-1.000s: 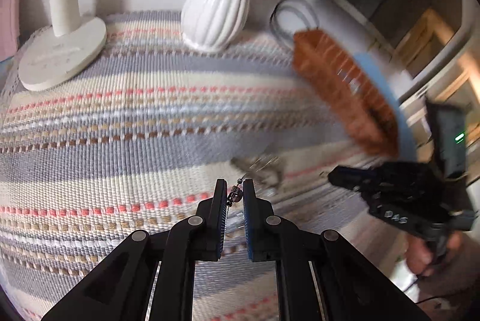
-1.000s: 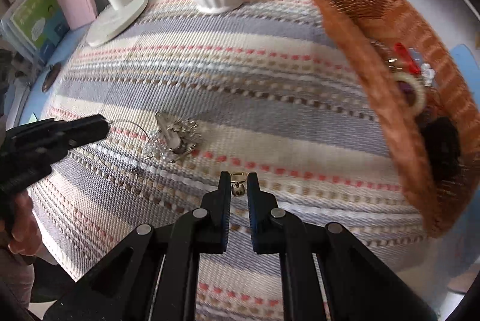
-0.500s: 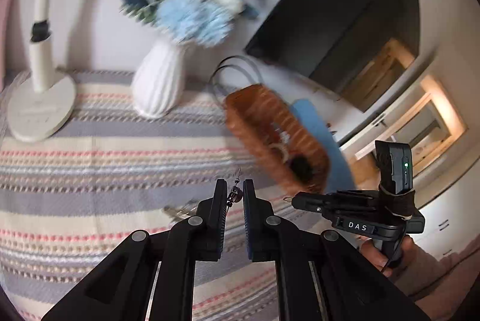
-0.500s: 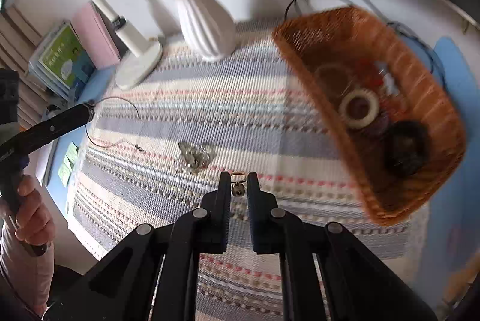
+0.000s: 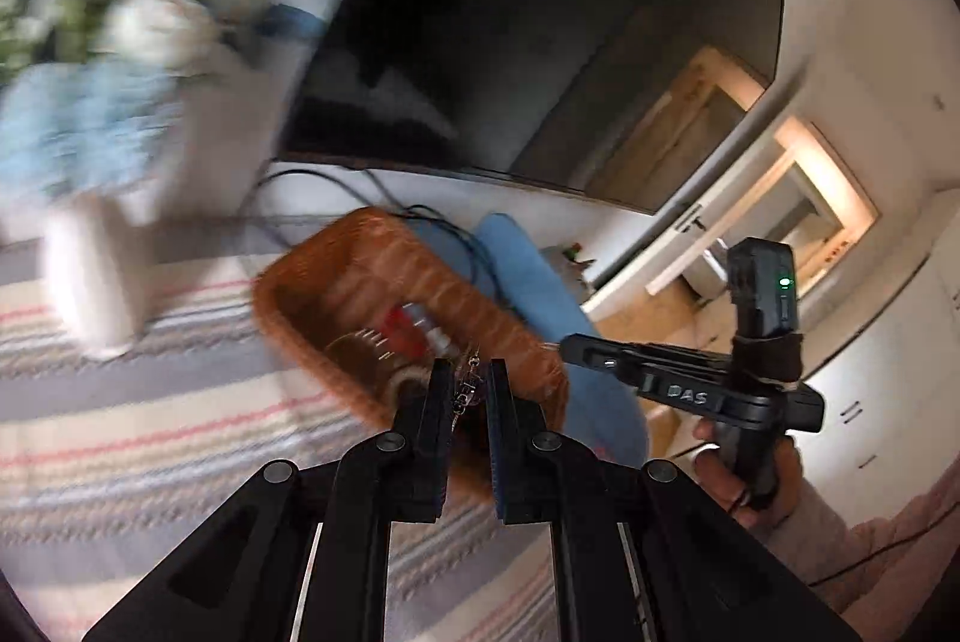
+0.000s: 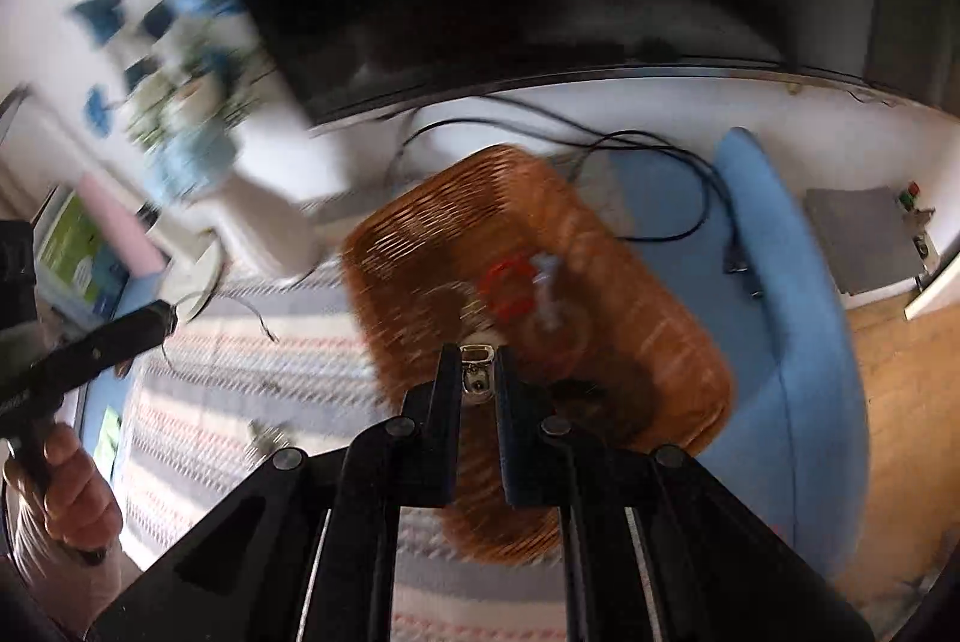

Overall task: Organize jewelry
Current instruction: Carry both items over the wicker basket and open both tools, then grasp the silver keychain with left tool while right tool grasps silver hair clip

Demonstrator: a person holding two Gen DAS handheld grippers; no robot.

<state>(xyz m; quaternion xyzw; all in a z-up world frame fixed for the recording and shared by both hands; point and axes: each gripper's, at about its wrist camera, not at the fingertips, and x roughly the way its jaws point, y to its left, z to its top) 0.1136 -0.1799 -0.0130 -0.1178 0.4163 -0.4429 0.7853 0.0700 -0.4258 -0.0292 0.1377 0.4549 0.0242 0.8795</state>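
The left gripper (image 5: pixel 462 390) has its jaws drawn narrow on a thin wire necklace with a small beaded end (image 5: pixel 465 383), whose loop trails from the tips in the right wrist view (image 6: pixel 198 303). The right gripper (image 6: pixel 478 378) pinches a small gold-and-silver clasp-like charm (image 6: pixel 478 372) between jaws that are likewise nearly together. Both tools hang above the brown woven wicker basket (image 5: pixel 360 246), which sits on the striped grey, cream and pink woven mat (image 5: pixel 150 432) and already holds a red ring-shaped piece (image 6: pixel 507 288) among other blurred items. A further pale metallic trinket (image 6: pixel 267 438) lies loose on the mat, well apart from the basket. The step in hand appears to be carrying two picked pieces to the basket for dropping. The next move probably calls for bringing each set of tips over the basket's open interior, lowering a little, and parting the jaws so the pieces fall inside rather than over the rim; the trailing wire loop could catch on the wicker edge, so a clean vertical release seems wise. Motion blur hides finer detail of the basket's contents.
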